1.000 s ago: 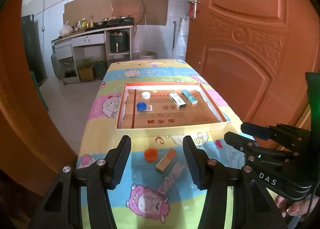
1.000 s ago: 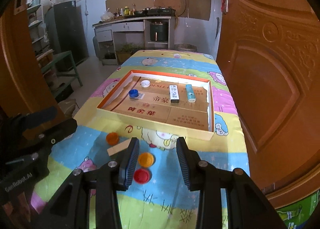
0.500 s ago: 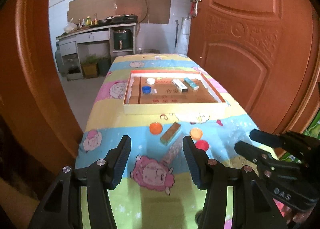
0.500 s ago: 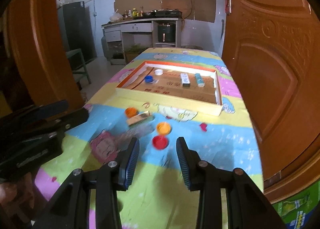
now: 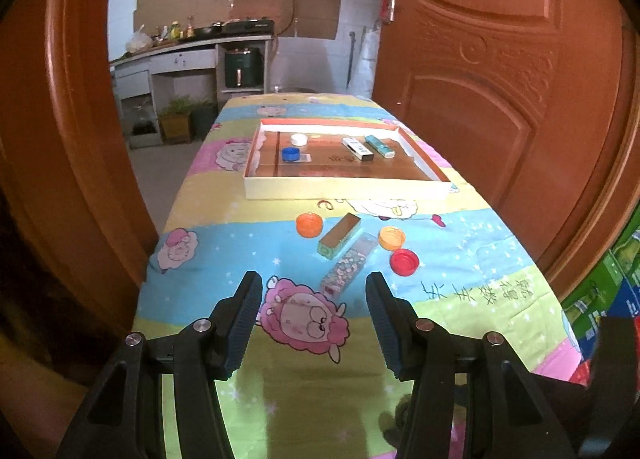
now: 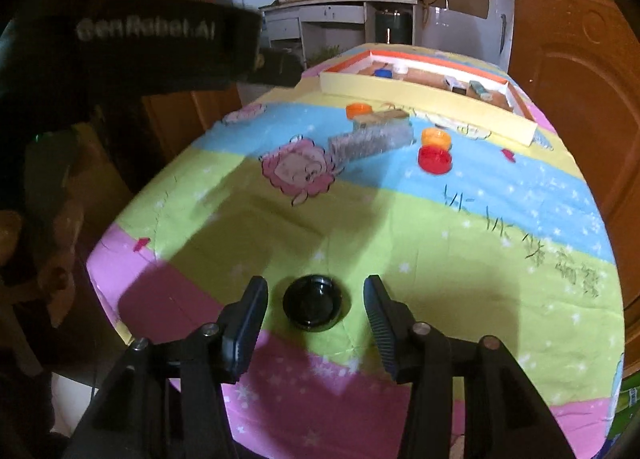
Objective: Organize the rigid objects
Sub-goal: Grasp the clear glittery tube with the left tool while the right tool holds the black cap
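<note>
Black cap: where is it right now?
In the right wrist view, the black cap lies on the tablecloth near its front edge, between the opening right gripper fingers, untouched.

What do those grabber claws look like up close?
Both are black plastic. The left gripper and the right gripper each have two flat fingers with ribbed dark blue pads and shiny silver screws at the joints. White lettering runs along the side of the left gripper's body in the right wrist view.

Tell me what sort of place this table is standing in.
Most likely a home kitchen or a utility room. Against the back wall runs a counter with bottles and a stove, an air fryer sits on the shelf below, and a carved wooden door stands beside the cloth-covered table.
</note>
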### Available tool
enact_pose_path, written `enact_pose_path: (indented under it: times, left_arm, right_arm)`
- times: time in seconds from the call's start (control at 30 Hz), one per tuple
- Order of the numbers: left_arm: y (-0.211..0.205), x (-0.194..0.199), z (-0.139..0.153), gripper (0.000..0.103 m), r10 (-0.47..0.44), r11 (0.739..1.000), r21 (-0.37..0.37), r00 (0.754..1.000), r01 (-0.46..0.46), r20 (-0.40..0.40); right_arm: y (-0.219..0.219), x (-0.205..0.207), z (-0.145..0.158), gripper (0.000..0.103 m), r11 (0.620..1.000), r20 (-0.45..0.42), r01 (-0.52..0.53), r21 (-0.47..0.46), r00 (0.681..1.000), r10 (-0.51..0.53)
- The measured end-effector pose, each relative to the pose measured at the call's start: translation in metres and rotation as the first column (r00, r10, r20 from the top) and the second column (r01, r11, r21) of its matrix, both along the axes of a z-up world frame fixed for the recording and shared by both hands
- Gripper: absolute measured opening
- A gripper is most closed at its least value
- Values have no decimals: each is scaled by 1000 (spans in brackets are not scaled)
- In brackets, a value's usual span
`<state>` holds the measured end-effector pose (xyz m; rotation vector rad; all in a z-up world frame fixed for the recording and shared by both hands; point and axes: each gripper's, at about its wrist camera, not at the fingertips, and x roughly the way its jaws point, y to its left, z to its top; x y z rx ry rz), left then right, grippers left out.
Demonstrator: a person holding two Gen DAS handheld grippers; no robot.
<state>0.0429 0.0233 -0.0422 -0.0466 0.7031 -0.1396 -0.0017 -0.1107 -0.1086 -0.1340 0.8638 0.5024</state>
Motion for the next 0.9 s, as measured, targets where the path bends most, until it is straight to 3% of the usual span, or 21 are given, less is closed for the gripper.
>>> enact_pose_path:
  times: [0.07, 0.13, 0.47, 0.63, 0.8, 0.9]
  left_arm:
    - [-2, 3, -3, 56, -19, 1000, -3, 1000, 19, -2]
    - [-6, 9, -8, 56, -40, 999, 4, 999, 40, -13]
    - [-30, 61, -49, 56, -174, 984, 15, 980, 176, -93]
    - [-38, 84, -68, 55, -192, 979, 38, 970, 200, -147]
    - [-36, 89, -77, 24, -179, 983, 24, 970, 185, -163]
    - [-34, 85, -78, 22, -187, 982, -16, 968, 187, -166]
  right_arm:
    - [2, -1, -4, 46, 1000, 16, 3, -19, 1000, -2]
    - [3, -3, -5, 30, 999, 36, 15, -48, 999, -14]
    - [-20, 9, -1, 30, 998, 22, 67, -14, 998, -66]
    - [-25, 17, -1, 30, 997, 2, 72, 16, 997, -72]
    - [-30, 24, -1, 30, 995, -3, 92, 29, 996, -92]
    - [-34, 28, -2, 30, 994, -5, 103, 38, 995, -103]
